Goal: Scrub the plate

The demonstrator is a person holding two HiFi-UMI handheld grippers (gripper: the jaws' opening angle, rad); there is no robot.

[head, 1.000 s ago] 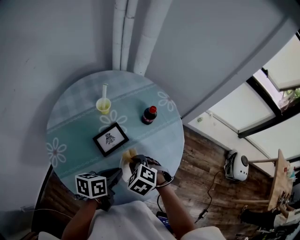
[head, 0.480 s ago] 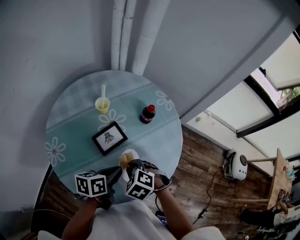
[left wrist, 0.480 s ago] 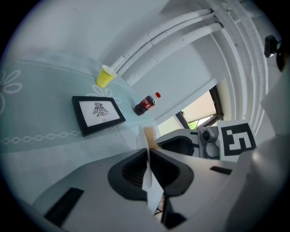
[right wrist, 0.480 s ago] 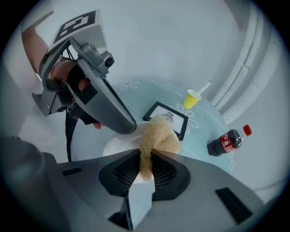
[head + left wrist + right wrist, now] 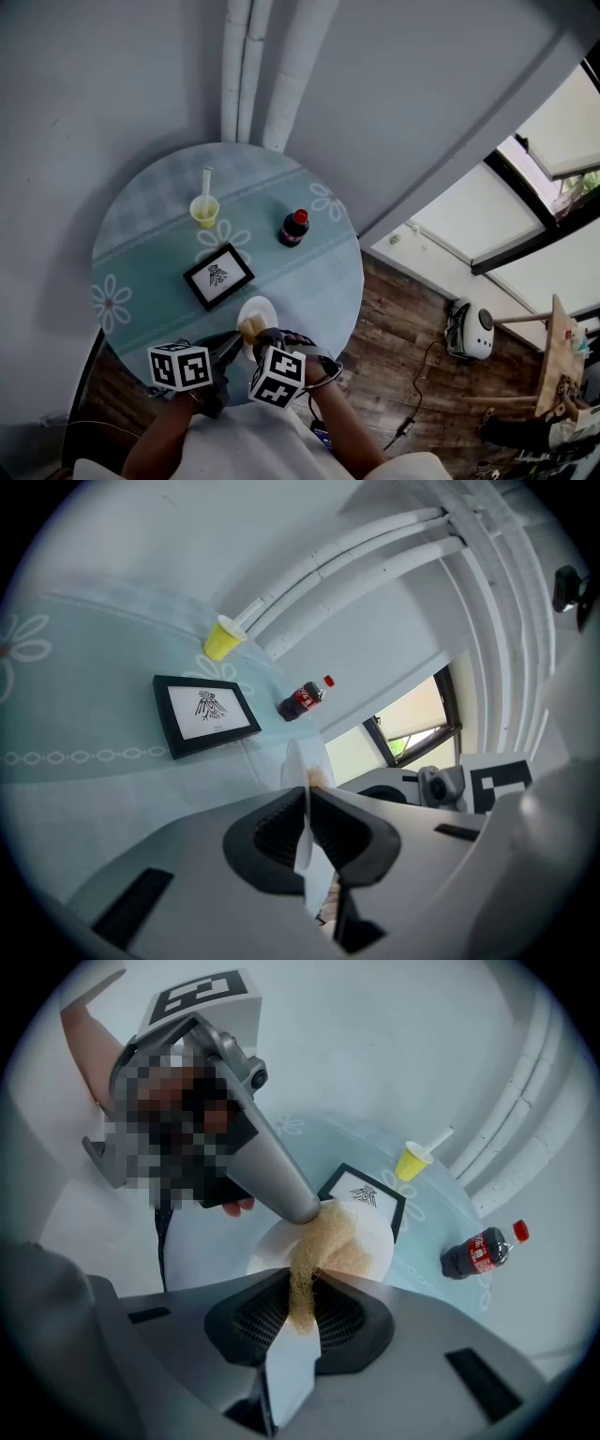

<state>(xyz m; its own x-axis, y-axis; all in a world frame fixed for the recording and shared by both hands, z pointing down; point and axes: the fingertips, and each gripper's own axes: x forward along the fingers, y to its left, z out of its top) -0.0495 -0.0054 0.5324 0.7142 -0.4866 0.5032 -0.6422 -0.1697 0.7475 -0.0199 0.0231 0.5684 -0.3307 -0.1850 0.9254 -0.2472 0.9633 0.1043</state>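
A round table under a pale blue-green flowered cloth is seen from the head view, set against a grey wall with 3 white pipes. A yellow cup with a straw, a cola bottle and a black picture frame are spread well apart on it. At the near edge, a white plate is met by the left gripper and the right gripper, with a tan scrubber laid on it.

In the left gripper view, the 2 jaws are clamped on the plate's rim, and the plate is seen edge-on, upright between them.

In the right gripper view, the jaws are clenched on the fibrous scrubber, which is pressed against the plate's face beside the tip of the left gripper.
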